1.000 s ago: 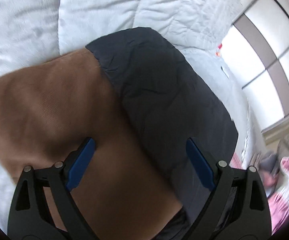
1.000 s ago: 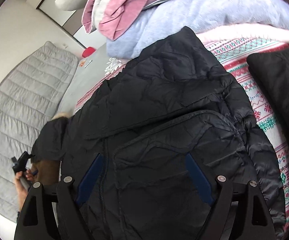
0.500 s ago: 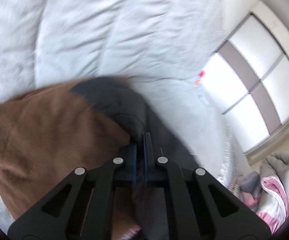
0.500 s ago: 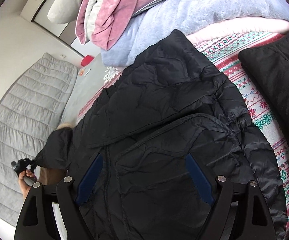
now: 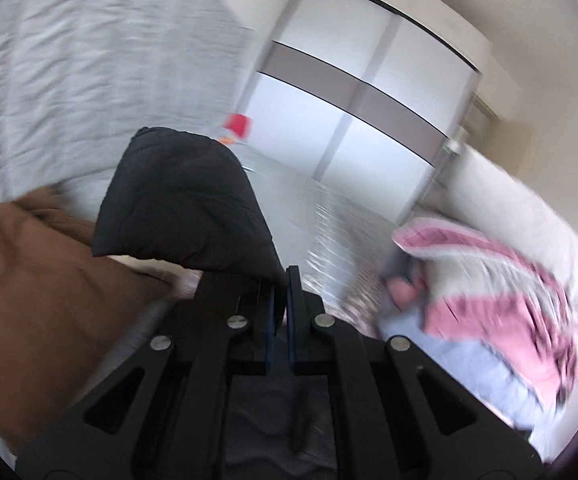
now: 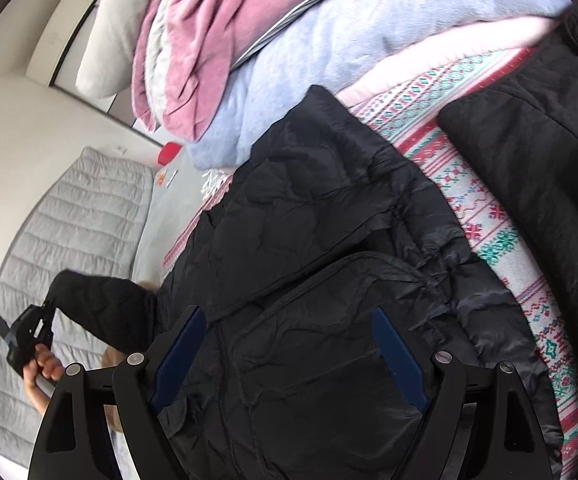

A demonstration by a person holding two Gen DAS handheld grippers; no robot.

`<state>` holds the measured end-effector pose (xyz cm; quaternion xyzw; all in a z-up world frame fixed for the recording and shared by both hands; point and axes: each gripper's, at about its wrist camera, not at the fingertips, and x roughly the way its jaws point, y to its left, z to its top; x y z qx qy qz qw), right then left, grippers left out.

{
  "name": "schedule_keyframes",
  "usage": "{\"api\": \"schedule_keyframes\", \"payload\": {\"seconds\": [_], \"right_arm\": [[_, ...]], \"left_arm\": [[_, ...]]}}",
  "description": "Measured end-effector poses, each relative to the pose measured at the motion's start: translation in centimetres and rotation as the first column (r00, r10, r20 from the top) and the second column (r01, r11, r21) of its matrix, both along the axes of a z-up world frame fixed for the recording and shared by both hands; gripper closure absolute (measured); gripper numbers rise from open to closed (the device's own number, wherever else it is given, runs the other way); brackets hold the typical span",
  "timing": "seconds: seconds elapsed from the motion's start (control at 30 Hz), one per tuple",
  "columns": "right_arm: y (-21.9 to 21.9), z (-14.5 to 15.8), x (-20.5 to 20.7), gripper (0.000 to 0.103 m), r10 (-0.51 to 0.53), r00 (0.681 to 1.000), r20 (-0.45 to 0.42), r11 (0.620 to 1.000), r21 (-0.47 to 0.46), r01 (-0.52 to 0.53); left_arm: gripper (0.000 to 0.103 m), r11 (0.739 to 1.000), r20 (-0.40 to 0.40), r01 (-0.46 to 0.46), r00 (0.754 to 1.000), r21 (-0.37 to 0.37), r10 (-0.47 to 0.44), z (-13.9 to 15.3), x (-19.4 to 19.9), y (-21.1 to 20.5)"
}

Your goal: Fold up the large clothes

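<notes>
We start with the bed, covered by a patterned blanket (image 6: pixel 485 216), which carries the black puffer jacket (image 6: pixel 329 248) spread across its middle so there is flat room to fold. At twelve o'clock in the right wrist view a pile of bedding (image 6: pixel 289 40) sits pushed against the jacket's top edge, we judge to keep it out of the working area. A second dark garment (image 6: pixel 537 168) lies at two o'clock, apart from the jacket. Down at eight o'clock, a grey quilted mat (image 6: pixel 73 240) lies beyond the bed's edge.

Next comes the jacket's sleeve (image 6: pixel 101 308), stretched out toward eight o'clock. Our left hand-held gripper (image 5: pixel 282 280) has its jaws pressed together on the cuff end of that sleeve (image 5: pixel 185 200), lifting it clear of the bed, probably so it can be carried across onto the body. Brown fur trim (image 5: pixel 37 288) shows at nine o'clock in the left wrist view.

Our right hand-held gripper (image 6: pixel 289 352) hangs above the jacket's chest, jaws spread wide and pinching nothing, ready, we think, to pin the body down.
</notes>
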<state>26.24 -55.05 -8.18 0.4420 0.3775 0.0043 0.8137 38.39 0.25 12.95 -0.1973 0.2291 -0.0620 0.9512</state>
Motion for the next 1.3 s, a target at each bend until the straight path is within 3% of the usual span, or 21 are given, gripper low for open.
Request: {"api": "schedule_keyframes", "payload": {"seconds": [0.2, 0.33, 0.47, 0.57, 0.8, 1.03, 1.23, 1.3], "right_arm": [[-2.1, -0.5, -0.8, 0.017, -0.050, 0.999, -0.012, 0.997, 0.060, 0.050], [-3.0, -0.8, -1.1, 0.017, -0.066, 0.998, -0.016, 0.994, 0.080, 0.067], [-3.6, -1.3, -1.1, 0.017, -0.079, 0.996, -0.036, 0.992, 0.093, 0.082], [-3.7, -1.6, -1.1, 0.017, -0.077, 0.996, -0.042, 0.991, 0.111, 0.081], [-3.5, -1.5, -1.1, 0.017, -0.073, 0.996, -0.042, 0.991, 0.106, 0.077], [-3.4, -1.5, -0.9, 0.017, -0.068, 0.996, -0.050, 0.994, 0.086, 0.072], [-3.3, -1.6, -0.9, 0.017, -0.061, 0.996, -0.059, 0.996, 0.066, 0.064], [-3.1, -1.5, -0.8, 0.017, -0.058, 0.996, -0.064, 0.997, 0.048, 0.062]], "left_arm": [[0.097, 0.975, -0.096, 0.198, 0.977, 0.101, -0.188, -5.1, 0.0, -9.3], [0.096, 0.933, -0.240, 0.330, 0.926, 0.142, -0.291, -10.8, -0.5, -14.6], [0.091, 0.904, -0.338, 0.398, 0.881, 0.156, -0.330, -14.6, -1.5, -16.8], [0.089, 0.904, -0.362, 0.407, 0.868, 0.129, -0.339, -15.4, -2.0, -16.1], [0.052, 0.909, -0.387, 0.407, 0.855, 0.086, -0.346, -15.5, -2.3, -15.3], [0.049, 0.904, -0.418, 0.417, 0.841, 0.093, -0.345, -15.3, -5.0, -13.5], [0.045, 0.942, -0.437, 0.323, 0.863, 0.092, -0.254, -13.8, -10.1, -6.3], [0.030, 0.958, -0.415, 0.268, 0.886, 0.099, -0.205, -13.3, -12.5, -3.0]]}}
